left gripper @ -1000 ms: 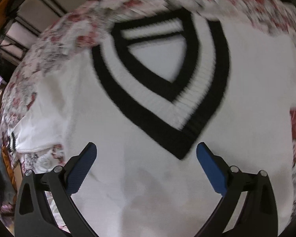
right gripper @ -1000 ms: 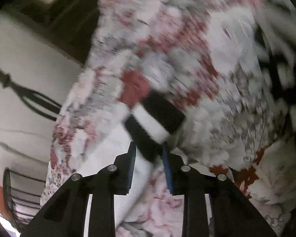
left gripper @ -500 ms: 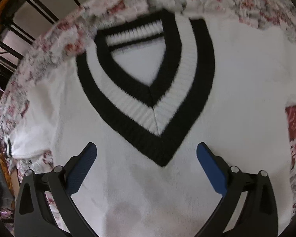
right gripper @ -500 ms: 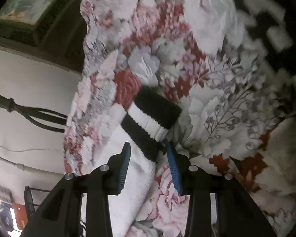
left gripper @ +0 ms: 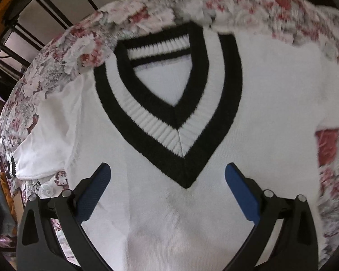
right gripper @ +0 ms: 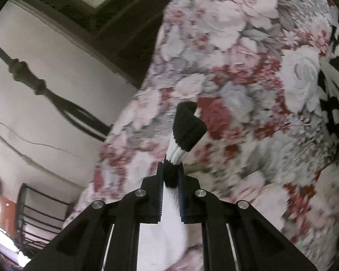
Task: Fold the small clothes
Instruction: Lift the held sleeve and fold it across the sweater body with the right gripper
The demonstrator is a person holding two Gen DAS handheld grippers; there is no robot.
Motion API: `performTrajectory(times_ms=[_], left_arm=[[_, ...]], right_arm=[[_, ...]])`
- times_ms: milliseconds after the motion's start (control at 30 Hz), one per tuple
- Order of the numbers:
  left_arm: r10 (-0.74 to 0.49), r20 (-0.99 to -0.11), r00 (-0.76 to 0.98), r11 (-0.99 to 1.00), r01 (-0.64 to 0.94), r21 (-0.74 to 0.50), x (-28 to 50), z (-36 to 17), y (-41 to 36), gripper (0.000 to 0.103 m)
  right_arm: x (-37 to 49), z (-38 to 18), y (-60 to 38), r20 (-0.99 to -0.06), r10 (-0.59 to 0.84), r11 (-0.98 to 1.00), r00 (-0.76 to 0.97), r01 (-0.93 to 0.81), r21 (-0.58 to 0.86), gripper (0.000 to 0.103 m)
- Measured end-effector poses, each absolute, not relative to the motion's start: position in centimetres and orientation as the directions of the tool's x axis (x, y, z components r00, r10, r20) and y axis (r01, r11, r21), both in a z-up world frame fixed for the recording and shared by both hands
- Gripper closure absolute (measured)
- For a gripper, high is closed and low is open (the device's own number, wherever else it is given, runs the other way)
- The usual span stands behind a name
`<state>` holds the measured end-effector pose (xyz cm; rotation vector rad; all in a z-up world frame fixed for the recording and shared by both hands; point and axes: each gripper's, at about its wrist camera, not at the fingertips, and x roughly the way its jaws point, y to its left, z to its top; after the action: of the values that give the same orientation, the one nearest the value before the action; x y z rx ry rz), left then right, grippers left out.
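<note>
Sweater (left gripper: 214, 214) lies front-up on the floral bed (left gripper: 63, 52), its V-neck pointing back at my spread left gripper (left gripper: 167, 180) hovering over the chest, while my right gripper (right gripper: 171, 180) pinches the striped sleeve cuff (right gripper: 184, 135) off to the side, ready to fold inward.

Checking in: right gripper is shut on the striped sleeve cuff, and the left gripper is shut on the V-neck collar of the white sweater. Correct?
Not quite. The left gripper is open, its fingers spread above the white sweater just below the V-neck collar, as the left wrist view shows. The right gripper is indeed shut on the striped sleeve cuff.
</note>
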<state>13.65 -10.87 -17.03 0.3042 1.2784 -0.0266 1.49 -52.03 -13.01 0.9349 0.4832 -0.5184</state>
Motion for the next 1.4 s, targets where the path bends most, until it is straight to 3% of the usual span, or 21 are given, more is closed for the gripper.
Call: performTrajectory(times_ms=[367, 700, 1400], left_arm=[[0.109, -0.939, 0.325, 0.982, 0.114, 0.153, 13.0, -12.7, -9.1, 0.004], [0.1, -0.951, 0.292, 0.993, 0.03, 0.113, 15.0, -12.8, -6.4, 0.004], [0.07, -0.962, 0.264, 0.994, -0.101, 0.044, 16.7, -12.9, 1.8, 0.004]], right_arm=[[3.8, -7.9, -44.5, -0.584, -0.107, 0.632, 0.805, 0.508, 0.585, 0.091], [5.9, -5.1, -34.5, -0.577, 0.032, 0.729, 0.816, 0.376, 0.572, 0.091], [12.1, -7.6, -18.3, -0.674, 0.2, 0.848, 0.711, 0.219, 0.483, 0.091]])
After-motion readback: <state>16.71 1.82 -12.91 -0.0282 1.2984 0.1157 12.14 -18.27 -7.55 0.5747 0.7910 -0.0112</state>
